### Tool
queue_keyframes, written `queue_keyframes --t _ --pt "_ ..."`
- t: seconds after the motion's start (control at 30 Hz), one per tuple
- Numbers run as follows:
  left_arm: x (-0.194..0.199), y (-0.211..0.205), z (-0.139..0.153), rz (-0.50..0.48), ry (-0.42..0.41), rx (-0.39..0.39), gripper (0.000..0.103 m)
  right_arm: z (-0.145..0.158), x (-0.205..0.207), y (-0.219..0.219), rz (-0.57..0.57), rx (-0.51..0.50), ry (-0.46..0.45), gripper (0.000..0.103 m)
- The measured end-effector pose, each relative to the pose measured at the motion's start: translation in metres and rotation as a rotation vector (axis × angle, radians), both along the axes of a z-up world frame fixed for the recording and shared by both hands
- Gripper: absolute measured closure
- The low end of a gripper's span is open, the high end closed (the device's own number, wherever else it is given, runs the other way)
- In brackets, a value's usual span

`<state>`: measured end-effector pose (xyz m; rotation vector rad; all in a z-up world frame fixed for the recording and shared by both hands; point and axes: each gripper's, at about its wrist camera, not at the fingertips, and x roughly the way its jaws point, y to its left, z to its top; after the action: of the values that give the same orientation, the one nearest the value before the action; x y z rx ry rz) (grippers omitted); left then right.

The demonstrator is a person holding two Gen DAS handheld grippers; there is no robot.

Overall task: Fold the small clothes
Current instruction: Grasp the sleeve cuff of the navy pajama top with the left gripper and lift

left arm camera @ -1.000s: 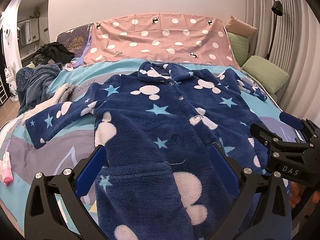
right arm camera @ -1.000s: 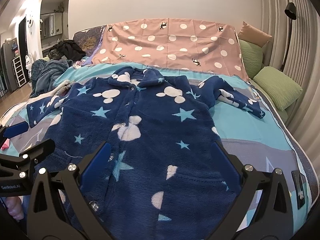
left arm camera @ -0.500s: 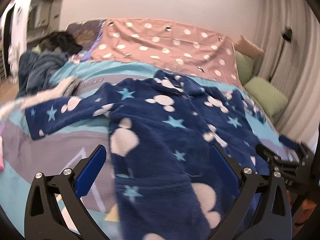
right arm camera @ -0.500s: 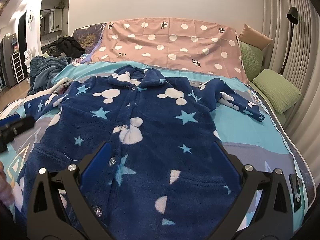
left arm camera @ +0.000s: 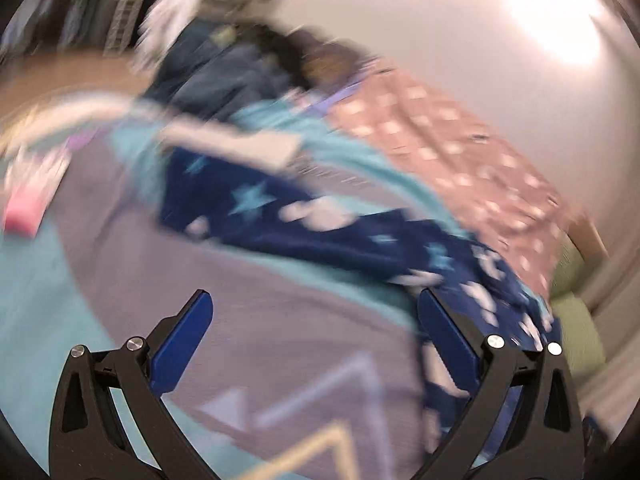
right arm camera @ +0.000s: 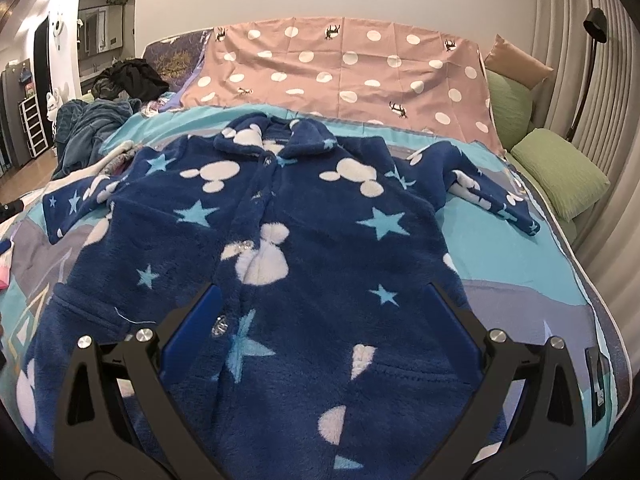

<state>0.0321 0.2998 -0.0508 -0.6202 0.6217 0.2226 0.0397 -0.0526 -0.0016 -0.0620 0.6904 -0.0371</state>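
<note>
So we've got a navy fleece jacket [right arm camera: 304, 248] with white mouse-head shapes and light blue stars spread flat on the bed [right arm camera: 516, 256], front side up, buttoned down the middle, collar pointing toward the top of the frame. In the right wrist view it fills the centre: one sleeve [right arm camera: 480, 188] runs out to the right of the frame and bends down toward the right edge of the bed, the other sleeve [right arm camera: 80, 204] stretches to the left. The bedcover is turquoise and grey, and a pink polka-dot cloth [right arm camera: 340, 68] lies across the head of the bed just beyond the collar. Green pillows [right arm camera: 560, 176] sit at the right of the frame, and a heap of dark clothes [right arm camera: 128, 80] is at upper left.

Our right gripper [right arm camera: 320, 336] hovers over the lower part of the jacket with its jaws spread wide and nothing between them; we can't tell if the tips touch the fleece.

The left wrist view is badly smeared with motion blur. We can still make out the jacket's sleeve [left arm camera: 304, 216] crossing the middle of the frame on a diagonal, with the grey bedcover below it and the pink cloth at upper right. A small pink thing [left arm camera: 24, 216] sits at the left edge, too blurry to identify. Our left gripper [left arm camera: 316, 332] also has its jaws wide apart, empty, over bare bedcover with the jacket's edge by the right-hand finger.
</note>
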Motion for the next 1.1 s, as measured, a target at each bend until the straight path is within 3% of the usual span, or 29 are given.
queue_keyframes --t 0.07,0.13,0.2,0.27,0.43,0.63,0.73,0.83,0.87,0.9,0.93,1.07,1.1 --pt "0.005 0.032 -0.017 0.051 0.03 -0.12 0.001 -0.002 0.002 -0.002 -0.006 -0.001 0.007 0.002" --pt "0.007 0.073 -0.044 0.138 0.042 -0.292 0.001 -0.004 0.004 -0.005 -0.018 -0.001 0.011 0.002" --pt "0.012 0.1 -0.066 0.191 0.066 -0.382 0.001 -0.006 0.006 -0.009 -0.029 0.002 0.015 0.002" --pt "0.021 0.118 -0.08 0.223 0.086 -0.409 0.005 -0.008 0.009 -0.013 -0.044 0.002 0.023 0.002" --pt "0.062 0.156 -0.092 0.245 0.083 -0.331 0.016 -0.013 0.017 -0.018 -0.072 -0.003 0.049 0.002" --pt "0.1 0.182 -0.113 0.251 0.13 -0.336 0.02 -0.018 0.024 -0.019 -0.098 -0.017 0.069 0.002" --pt "0.111 0.186 -0.128 0.242 0.148 -0.352 0.029 -0.02 0.029 -0.022 -0.115 -0.016 0.082 0.002" --pt "0.117 0.186 -0.137 0.221 0.156 -0.35 0.058 -0.022 0.033 -0.021 -0.117 -0.02 0.091 0.002" --pt "0.117 0.186 -0.137 0.21 0.148 -0.344 0.073 -0.022 0.034 -0.021 -0.115 -0.022 0.094 0.002" --pt "0.115 0.186 -0.134 0.194 0.128 -0.343 0.087 -0.022 0.035 -0.02 -0.112 -0.026 0.095 0.002" --pt "0.111 0.183 -0.127 0.188 0.104 -0.34 0.091 -0.022 0.036 -0.019 -0.11 -0.029 0.095 0.002" --pt "0.098 0.158 -0.067 0.098 -0.023 -0.219 0.093 -0.021 0.04 -0.016 -0.095 -0.031 0.087 0.002" --pt "0.095 0.147 -0.044 0.052 -0.067 -0.176 0.098 -0.021 0.041 -0.015 -0.089 -0.029 0.085 0.002"
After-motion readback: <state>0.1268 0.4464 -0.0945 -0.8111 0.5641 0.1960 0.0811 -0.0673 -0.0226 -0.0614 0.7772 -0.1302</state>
